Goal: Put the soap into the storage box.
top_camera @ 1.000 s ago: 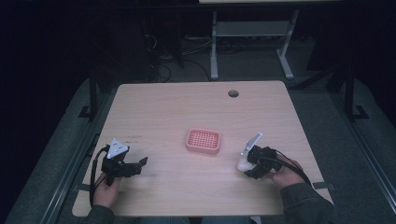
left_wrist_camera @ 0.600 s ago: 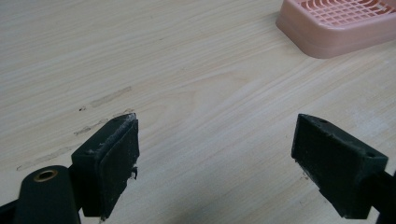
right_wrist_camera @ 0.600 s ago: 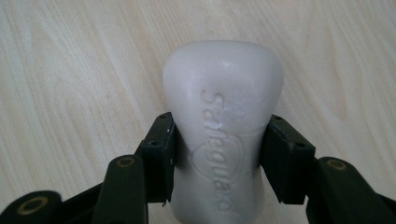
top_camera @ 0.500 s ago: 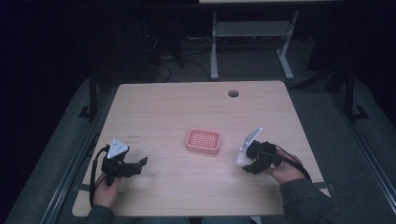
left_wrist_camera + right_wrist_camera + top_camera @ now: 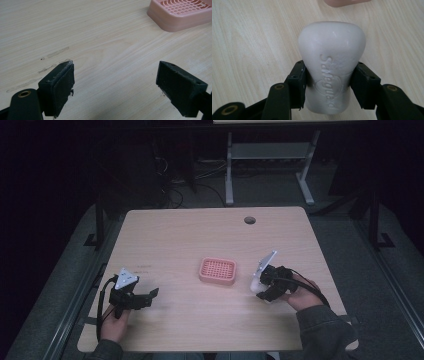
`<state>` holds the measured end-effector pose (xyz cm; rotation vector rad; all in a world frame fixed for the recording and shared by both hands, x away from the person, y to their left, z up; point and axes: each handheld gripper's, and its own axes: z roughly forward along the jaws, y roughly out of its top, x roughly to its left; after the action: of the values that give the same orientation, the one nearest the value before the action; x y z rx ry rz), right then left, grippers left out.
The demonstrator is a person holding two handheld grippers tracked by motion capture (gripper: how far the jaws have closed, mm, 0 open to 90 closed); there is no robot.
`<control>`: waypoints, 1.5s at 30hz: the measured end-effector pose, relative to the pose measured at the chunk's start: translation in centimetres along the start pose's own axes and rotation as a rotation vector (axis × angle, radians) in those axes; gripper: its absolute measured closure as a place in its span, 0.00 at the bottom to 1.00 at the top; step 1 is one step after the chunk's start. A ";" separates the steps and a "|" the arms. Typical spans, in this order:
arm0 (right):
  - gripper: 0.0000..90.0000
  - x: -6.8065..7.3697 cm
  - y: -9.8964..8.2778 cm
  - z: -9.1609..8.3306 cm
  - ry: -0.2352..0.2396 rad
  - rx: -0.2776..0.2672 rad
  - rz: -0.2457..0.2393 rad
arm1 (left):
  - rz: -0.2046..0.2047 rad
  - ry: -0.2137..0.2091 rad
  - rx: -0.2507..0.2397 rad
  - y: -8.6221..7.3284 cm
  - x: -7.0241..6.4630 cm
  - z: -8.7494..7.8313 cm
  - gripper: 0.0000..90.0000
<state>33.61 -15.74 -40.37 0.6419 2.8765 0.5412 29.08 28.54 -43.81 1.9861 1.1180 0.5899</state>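
A white bar of soap [image 5: 332, 62] stamped "Safeguard" is clamped between the black jaws of my right gripper [image 5: 328, 82], which is shut on it just above the wooden table. In the high view this soap [image 5: 255, 284] and right gripper [image 5: 265, 282] sit right of a pink slotted soap dish [image 5: 218, 271] at the table's middle. The dish's edge [image 5: 344, 2] peeks in ahead of the soap. My left gripper [image 5: 150, 295] rests at the front left, open, its jaws wide apart over bare wood [image 5: 115, 82], with the pink dish [image 5: 182, 13] farther off.
The table [image 5: 190, 235] has a round cable hole [image 5: 250, 220] near its far edge. Faint scuff marks [image 5: 53, 53] streak the wood by the left gripper. Dark floor, cables and a metal stand lie beyond the table.
The right gripper with the soap has shifted slightly, staying right of the dish. The left gripper has not moved.
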 end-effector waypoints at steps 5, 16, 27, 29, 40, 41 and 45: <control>0.54 -0.2 0.7 0.1 0.009 0.002 -0.008 | -0.007 0.002 0.000 0.0 0.0 0.1 0.16; 0.54 -0.4 2.2 0.2 0.012 0.002 -0.035 | 0.003 0.000 0.002 0.0 0.0 0.1 0.16; 0.54 -0.6 4.3 0.5 0.019 0.002 -0.063 | 0.008 -0.001 0.014 0.1 -0.1 0.1 0.16; 0.54 -0.6 4.7 0.5 0.013 -0.004 -0.075 | 0.007 -0.001 0.013 0.1 -0.2 0.1 0.16; 0.54 -1.0 7.0 0.8 0.029 -0.006 -0.097 | 0.007 -0.002 0.009 0.0 -0.2 0.2 0.16; 0.54 -1.0 7.0 0.8 0.029 -0.006 -0.097 | 0.007 -0.002 0.008 0.0 -0.2 0.2 0.16; 0.54 -1.0 8.1 1.0 0.028 0.001 -0.111 | 0.008 -0.002 0.011 0.1 -0.1 0.1 0.16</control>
<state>37.81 -9.08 -38.17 0.4750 2.9172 0.5365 29.14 28.35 -43.86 2.0003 1.1151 0.5871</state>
